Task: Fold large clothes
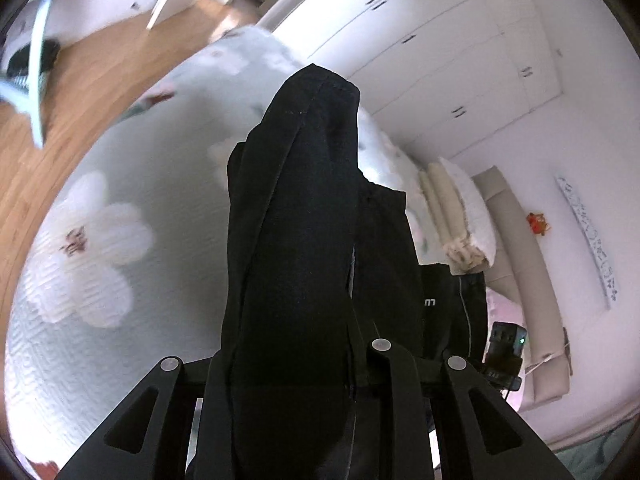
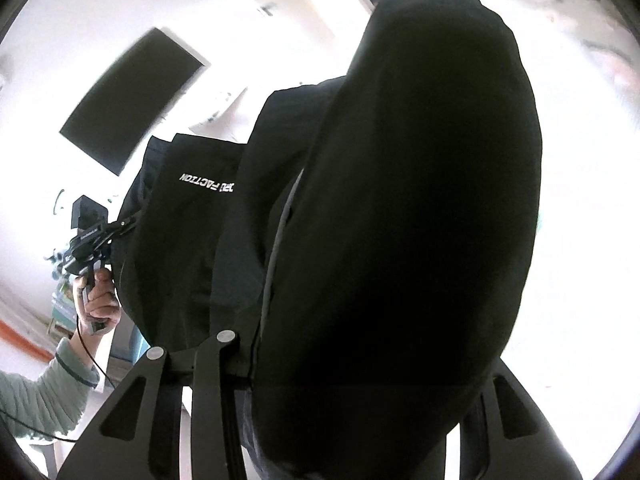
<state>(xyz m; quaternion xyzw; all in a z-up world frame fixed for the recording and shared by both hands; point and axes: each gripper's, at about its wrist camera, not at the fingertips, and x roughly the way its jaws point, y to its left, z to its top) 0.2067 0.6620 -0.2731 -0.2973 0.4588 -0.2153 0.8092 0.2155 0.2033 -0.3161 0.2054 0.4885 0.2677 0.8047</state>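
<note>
A large black garment (image 1: 296,240) with white lettering hangs between my two grippers, held up above the bed. My left gripper (image 1: 296,364) is shut on one bunched edge of it; the cloth drapes over the fingers and hides the tips. My right gripper (image 2: 360,360) is shut on another edge of the same garment (image 2: 400,200), which fills most of the right wrist view. The left gripper also shows in the right wrist view (image 2: 92,236), held in a hand and clamped on the cloth. The right gripper shows small in the left wrist view (image 1: 505,350).
A bed with a pale floral quilt (image 1: 120,240) lies below. Pillows (image 1: 460,208) and a beige headboard (image 1: 520,248) are at its far end. White wardrobes (image 1: 440,40) line the wall. Wooden floor (image 1: 80,80) is at left. A dark wall screen (image 2: 132,96) hangs behind.
</note>
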